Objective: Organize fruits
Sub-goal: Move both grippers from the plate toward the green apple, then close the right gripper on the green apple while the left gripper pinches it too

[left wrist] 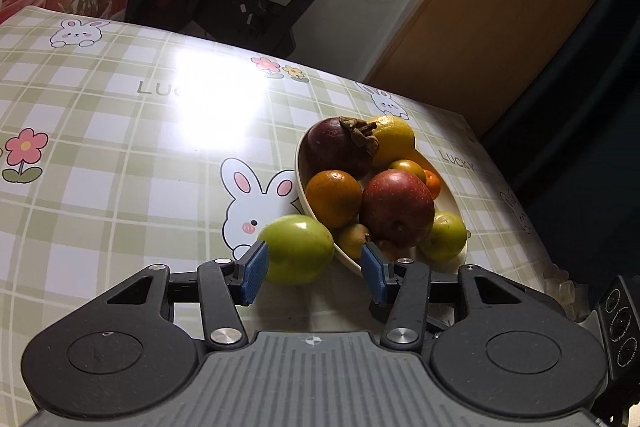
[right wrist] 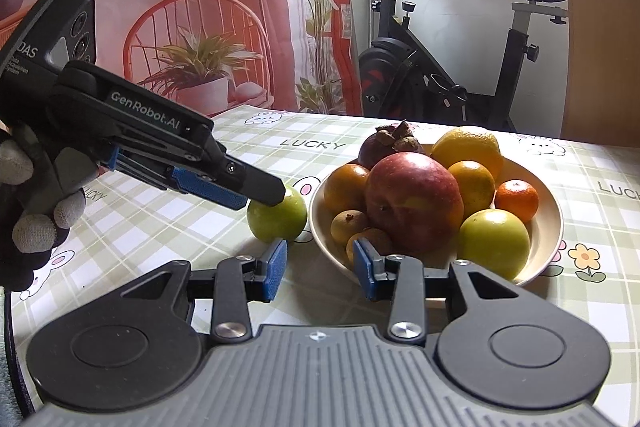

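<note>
A green apple [left wrist: 298, 249] lies on the checked tablecloth just left of a cream bowl [left wrist: 299, 155]. My left gripper [left wrist: 314, 273] is open around the apple, its left pad close against the fruit and its right pad near the bowl's rim. The bowl [right wrist: 550, 223] holds a red apple [right wrist: 414, 199], a lemon [right wrist: 468, 147], a mangosteen [right wrist: 384, 147], oranges, a second green fruit [right wrist: 492, 243] and small brown fruits. In the right wrist view the left gripper [right wrist: 260, 193] reaches over the loose green apple [right wrist: 276, 219]. My right gripper [right wrist: 320, 269] is open and holds nothing, in front of the bowl.
A gloved hand [right wrist: 32, 207] holds the left gripper. An exercise bike [right wrist: 424, 67] stands beyond the table's far edge, next to a wooden door [left wrist: 500, 7]. A printed curtain [right wrist: 180, 7] hangs behind. The table's right edge [left wrist: 516, 187] drops off close to the bowl.
</note>
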Tool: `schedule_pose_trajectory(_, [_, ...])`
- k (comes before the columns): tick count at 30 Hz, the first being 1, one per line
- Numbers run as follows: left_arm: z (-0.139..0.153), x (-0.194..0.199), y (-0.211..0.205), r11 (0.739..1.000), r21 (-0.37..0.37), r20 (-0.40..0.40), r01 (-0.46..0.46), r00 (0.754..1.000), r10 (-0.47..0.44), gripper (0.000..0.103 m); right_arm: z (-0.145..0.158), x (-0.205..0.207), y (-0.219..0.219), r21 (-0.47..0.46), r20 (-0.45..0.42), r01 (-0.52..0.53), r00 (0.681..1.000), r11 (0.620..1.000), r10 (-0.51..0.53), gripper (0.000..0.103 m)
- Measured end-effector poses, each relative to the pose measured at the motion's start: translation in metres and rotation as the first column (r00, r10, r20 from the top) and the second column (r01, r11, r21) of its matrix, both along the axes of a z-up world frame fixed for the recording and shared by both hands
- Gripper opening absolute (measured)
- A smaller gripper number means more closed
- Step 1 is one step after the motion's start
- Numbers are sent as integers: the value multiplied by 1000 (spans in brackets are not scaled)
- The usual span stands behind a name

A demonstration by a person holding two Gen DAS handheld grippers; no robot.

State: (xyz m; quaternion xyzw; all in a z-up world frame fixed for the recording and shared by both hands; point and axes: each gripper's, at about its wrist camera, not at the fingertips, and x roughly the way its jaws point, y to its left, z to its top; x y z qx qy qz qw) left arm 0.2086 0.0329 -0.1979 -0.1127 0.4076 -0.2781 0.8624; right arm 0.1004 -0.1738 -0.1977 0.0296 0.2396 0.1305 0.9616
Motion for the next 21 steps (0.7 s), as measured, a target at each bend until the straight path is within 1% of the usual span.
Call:
schedule_pose_trajectory(1, [2, 1, 3, 1000, -4, 9, -17, 1000, 17, 53, 0, 0, 2, 1, 1, -1, 1000, 1000, 1, 42])
schedule_pose_trajectory(3, [3, 9, 6, 999, -11, 10, -51, 999, 51, 53, 0, 2, 8, -3, 0, 3, 1000, 1000, -3, 43])
schedule_pose_trajectory(4, [3, 15, 5, 998, -3, 6, -57, 998, 57, 53, 0, 3, 10, -7, 2, 6, 1000, 1000, -6, 43])
schedule_pose_trajectory(6, [-1, 25, 1, 999, 10, -8, -45, 999, 45, 53, 0, 4, 14, -21, 7, 8, 1000, 1000, -8, 43])
schedule_pose_trajectory(8, [-9, 33, -1, 999, 3, -47, -37, 998, 37, 53, 0, 4, 17, -33, 9, 7, 1000, 999, -6, 43])
schedule_pose_trajectory(10, [-14, 35, -1, 999, -27, -67, -18, 998, 17, 54, -1, 5, 16, -31, 9, 7, 1000, 999, -6, 43])
schedule_pose_trajectory(15, [-14, 23, -11, 999, 3, -51, 51, 997, -51, 52, -2, 1, 18, -41, 18, 5, 1000, 999, -4, 43])
schedule_pose_trajectory(18, [-14, 15, -11, 996, -3, -56, 85, 995, -85, 52, -2, -1, 22, -42, 14, -27, 1000, 999, 27, 43])
schedule_pose_trajectory(21, [-12, 7, -12, 993, -4, -54, 117, 992, -117, 48, -3, -2, 30, -80, 9, -59, 998, 995, 60, 43])
